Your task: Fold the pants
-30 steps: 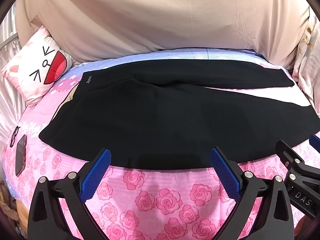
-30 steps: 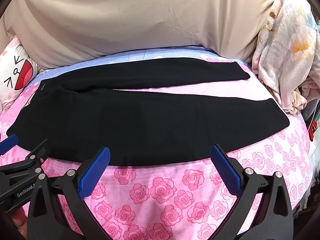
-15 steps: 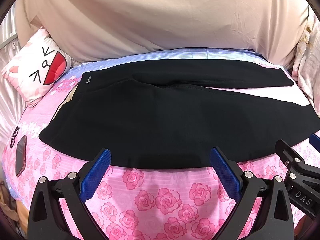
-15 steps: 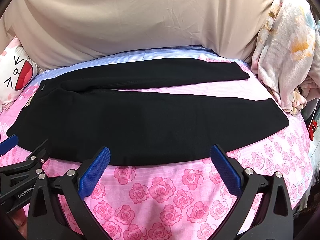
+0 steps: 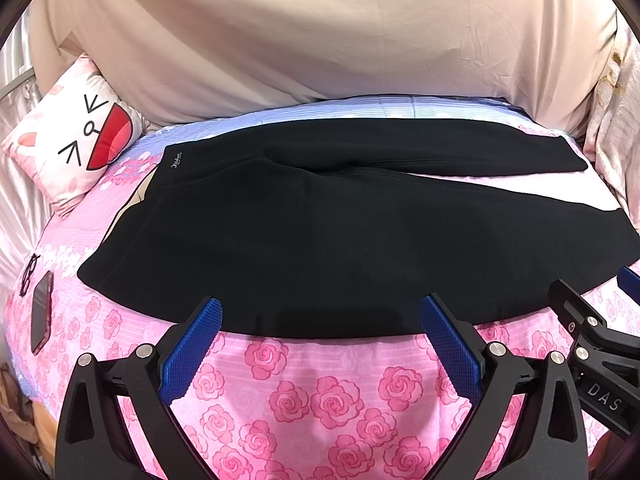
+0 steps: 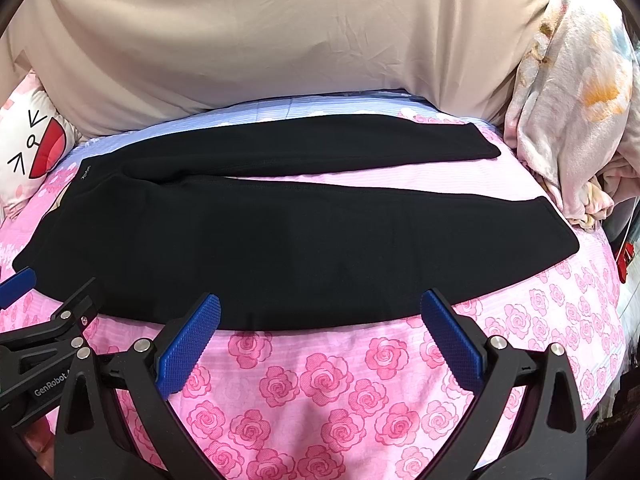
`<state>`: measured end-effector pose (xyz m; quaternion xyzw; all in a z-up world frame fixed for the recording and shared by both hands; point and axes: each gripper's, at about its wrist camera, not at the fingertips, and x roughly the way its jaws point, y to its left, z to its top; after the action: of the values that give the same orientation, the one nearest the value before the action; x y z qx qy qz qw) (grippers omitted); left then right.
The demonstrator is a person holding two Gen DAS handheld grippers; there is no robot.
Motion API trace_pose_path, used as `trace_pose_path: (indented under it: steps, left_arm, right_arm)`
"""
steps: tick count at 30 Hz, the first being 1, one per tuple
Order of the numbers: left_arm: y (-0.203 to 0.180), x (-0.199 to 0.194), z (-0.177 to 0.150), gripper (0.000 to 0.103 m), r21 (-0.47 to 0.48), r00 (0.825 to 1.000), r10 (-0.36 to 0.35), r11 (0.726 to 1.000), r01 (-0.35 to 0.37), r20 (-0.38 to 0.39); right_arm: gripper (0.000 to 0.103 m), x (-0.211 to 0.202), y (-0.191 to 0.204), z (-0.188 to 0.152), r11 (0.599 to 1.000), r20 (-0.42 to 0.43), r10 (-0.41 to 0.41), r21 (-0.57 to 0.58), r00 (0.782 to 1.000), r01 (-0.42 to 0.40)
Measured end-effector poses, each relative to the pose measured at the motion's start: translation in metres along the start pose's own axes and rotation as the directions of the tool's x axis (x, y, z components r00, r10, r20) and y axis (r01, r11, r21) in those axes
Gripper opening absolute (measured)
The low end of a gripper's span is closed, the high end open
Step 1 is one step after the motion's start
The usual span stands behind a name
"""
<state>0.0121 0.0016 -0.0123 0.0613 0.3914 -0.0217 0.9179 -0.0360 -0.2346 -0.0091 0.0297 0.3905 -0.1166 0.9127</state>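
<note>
A bed in pink rose-print sheet [image 5: 320, 392] stands against a beige draped cloth [image 5: 320, 32].

Pink rose-print bed [image 5: 320, 392] carries it all: black pants [image 5: 340, 248] spread flat across the middle, cat-face pillow [image 5: 72, 144] far left, phone [image 5: 42, 312] and glasses [image 5: 29, 276] at the left edge.

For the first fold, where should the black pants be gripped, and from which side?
Probably along the near leg's long front edge. The black pants lie flat, legs spread in a V, and that edge runs just ahead of both open tools. Left hand-held gripper near the waist end, right hand-held gripper toward the cuff, coming in low from the front.
</note>
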Motion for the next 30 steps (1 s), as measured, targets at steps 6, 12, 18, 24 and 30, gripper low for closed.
trace_pose_path:
  steps: [6,12,18,24,30]
  left_arm:
    - [0.000,0.000,0.000,0.098,-0.001,1.000,-0.001,1.000,0.001,-0.002]
    - [0.005,0.006,0.005,0.098,-0.019,1.000,-0.018,1.000,0.018,-0.012]
    - [0.019,0.016,0.016,0.098,-0.042,1.000,-0.015,0.999,0.015,0.003]
    - [0.039,0.041,0.046,0.098,-0.059,1.000,0.014,0.998,-0.014,0.014]
    - [0.086,0.082,0.105,0.098,-0.059,0.996,0.071,0.996,-0.068,0.051]
  right_arm:
    - [0.098,0.002,0.002,0.000,1.000,-0.003,0.001,-0.002,1.000,-0.001]
    - [0.098,0.007,-0.003,0.004,1.000,-0.003,0.011,0.012,1.000,-0.011]
    - [0.098,0.018,-0.015,0.014,0.999,0.004,0.003,0.042,1.000,-0.003]
    - [0.098,0.042,-0.026,0.033,0.999,0.023,0.034,0.009,0.999,-0.034]
    - [0.098,0.083,-0.093,0.087,0.993,0.068,0.092,0.068,0.993,-0.096]
